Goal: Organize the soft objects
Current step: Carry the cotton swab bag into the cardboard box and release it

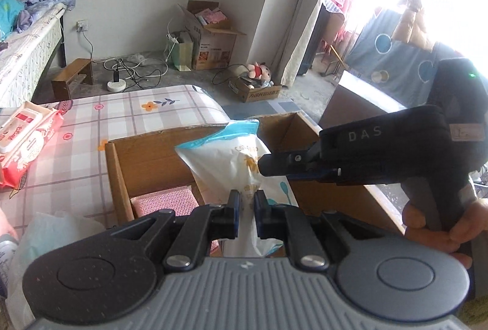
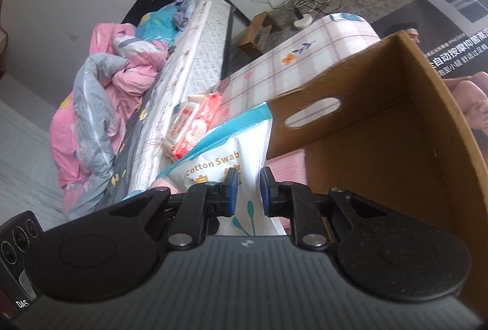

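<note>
A white and blue cotton swab bag (image 1: 225, 159) hangs over an open cardboard box (image 1: 146, 159) on the plaid tablecloth. My left gripper (image 1: 246, 203) is shut on the bag's lower part. My right gripper (image 1: 268, 167) comes in from the right and is shut on the same bag's side. In the right wrist view the bag (image 2: 231, 153) reads "Cotton Swab" and sits pinched in my right gripper (image 2: 248, 182), beside the box wall (image 2: 350, 122). A pink padded item (image 1: 164, 202) lies in the box bottom.
A red wet-wipes pack (image 1: 27, 141) lies on the table at the left, also in the right wrist view (image 2: 192, 125). A white plastic bag (image 1: 52, 235) sits at the near left. A bed with pink bedding (image 2: 100, 104) stands beyond the table. Boxes and cables litter the floor.
</note>
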Demonstrator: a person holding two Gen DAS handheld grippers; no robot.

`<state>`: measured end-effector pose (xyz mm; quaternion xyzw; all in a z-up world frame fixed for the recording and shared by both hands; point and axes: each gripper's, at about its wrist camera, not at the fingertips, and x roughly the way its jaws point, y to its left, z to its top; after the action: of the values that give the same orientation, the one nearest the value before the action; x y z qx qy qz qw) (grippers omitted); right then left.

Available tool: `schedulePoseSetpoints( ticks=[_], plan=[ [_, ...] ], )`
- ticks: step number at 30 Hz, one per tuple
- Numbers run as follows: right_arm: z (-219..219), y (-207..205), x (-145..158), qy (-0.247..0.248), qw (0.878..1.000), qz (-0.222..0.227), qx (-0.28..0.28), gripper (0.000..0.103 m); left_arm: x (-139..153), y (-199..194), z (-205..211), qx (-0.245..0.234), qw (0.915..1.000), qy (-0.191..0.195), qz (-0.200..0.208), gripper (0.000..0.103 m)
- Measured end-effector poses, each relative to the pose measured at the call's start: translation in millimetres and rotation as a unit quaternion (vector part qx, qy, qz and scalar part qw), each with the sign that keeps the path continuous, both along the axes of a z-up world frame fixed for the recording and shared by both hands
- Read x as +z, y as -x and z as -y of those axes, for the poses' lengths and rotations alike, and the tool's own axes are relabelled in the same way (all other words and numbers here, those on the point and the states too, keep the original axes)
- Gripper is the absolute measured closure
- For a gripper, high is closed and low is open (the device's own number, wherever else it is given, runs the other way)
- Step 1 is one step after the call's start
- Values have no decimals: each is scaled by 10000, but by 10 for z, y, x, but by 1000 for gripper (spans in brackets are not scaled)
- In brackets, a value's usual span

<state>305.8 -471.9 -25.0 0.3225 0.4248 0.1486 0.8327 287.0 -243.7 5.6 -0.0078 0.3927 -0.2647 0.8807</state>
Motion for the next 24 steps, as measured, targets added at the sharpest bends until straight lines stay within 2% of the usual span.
schedulePoseSetpoints(
  ticks=[5, 10, 12, 17, 19, 21, 24],
  plan=[
    [111, -305, -515, 267, 9984, -385, -327, 89, -310, -300, 161, 220, 9984, -435, -291, 91],
    [98, -472, -943, 475, 9949, -730, -500, 89, -232, -266, -33, 319, 9989, -296, -188, 89],
    [66, -460, -975, 482, 9951, -726, -477, 88, -153, -244, -128, 425, 9987, -255, -125, 87],
    [-91, -405, -826, 435, 9975, -502, -242, 86, 53, -174, -422, 662, 9977, -127, 20, 83],
    [-204, -467, -801, 494, 9975, -498, -112, 86, 117, -115, -543, 743, 9972, -99, 76, 78],
    [-279, -533, -876, 545, 9966, -609, -40, 86, 171, -36, -659, 844, 9963, -103, 127, 68],
    [-336, -655, -1082, 575, 9949, -828, -60, 88, 211, 87, -827, 978, 9950, -144, 171, 63]
  ],
)
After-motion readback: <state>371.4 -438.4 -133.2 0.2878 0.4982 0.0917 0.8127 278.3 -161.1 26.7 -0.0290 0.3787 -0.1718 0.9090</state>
